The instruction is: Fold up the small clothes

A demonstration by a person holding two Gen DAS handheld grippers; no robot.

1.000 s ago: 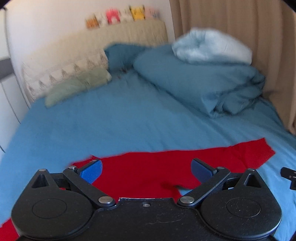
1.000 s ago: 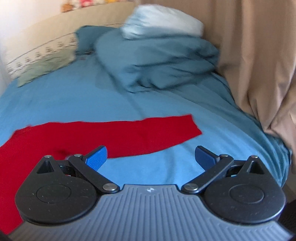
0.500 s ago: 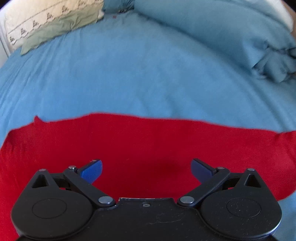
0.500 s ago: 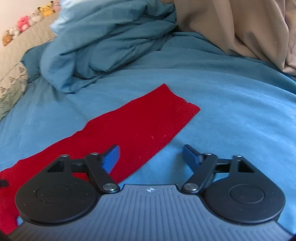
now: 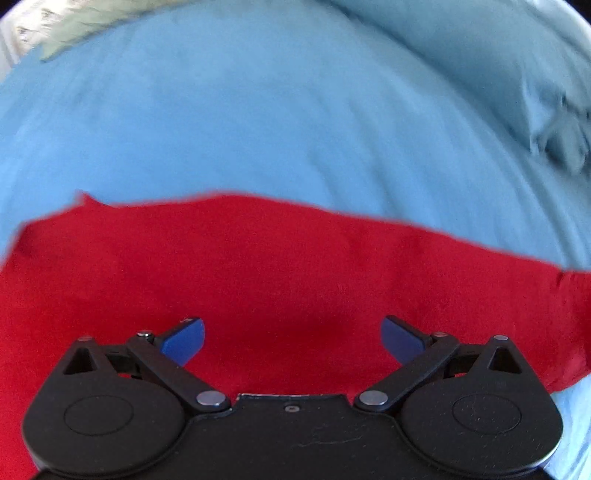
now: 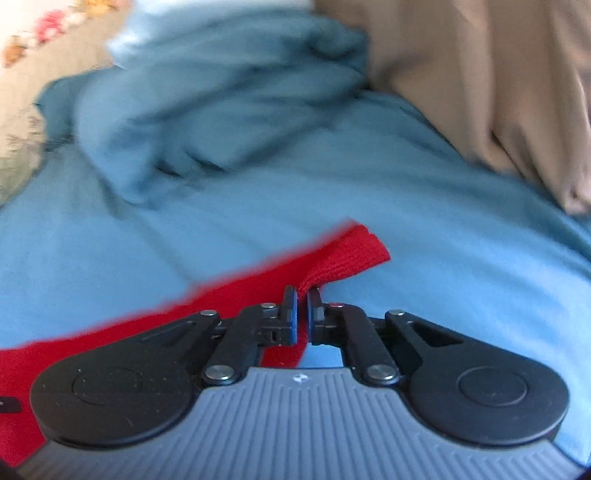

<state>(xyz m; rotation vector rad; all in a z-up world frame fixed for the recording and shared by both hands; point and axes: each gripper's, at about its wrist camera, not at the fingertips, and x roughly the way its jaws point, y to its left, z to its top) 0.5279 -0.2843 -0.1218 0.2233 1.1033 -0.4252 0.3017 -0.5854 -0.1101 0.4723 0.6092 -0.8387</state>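
A red knitted garment (image 5: 277, 266) lies spread flat across the blue bedsheet (image 5: 258, 110). My left gripper (image 5: 293, 338) hangs low over the middle of the red cloth, jaws wide apart, with nothing pinched between the blue pads (image 5: 184, 339). In the right wrist view the garment's long red sleeve (image 6: 343, 254) runs off to the left. My right gripper (image 6: 302, 301) is shut on the near edge of that sleeve close to its cuff end, and the red knit rises in a fold between the pads.
A bunched blue duvet (image 6: 221, 92) is heaped at the back of the bed. A beige curtain (image 6: 498, 74) hangs along the right side. A pale green pillow (image 5: 92, 22) lies at the far left. The sheet (image 6: 461, 258) to the right of the sleeve is bare.
Both grippers dropped toward the bed and tilted down. The right gripper went from wide open to shut on the sleeve edge. The left stayed open, now over the red cloth.
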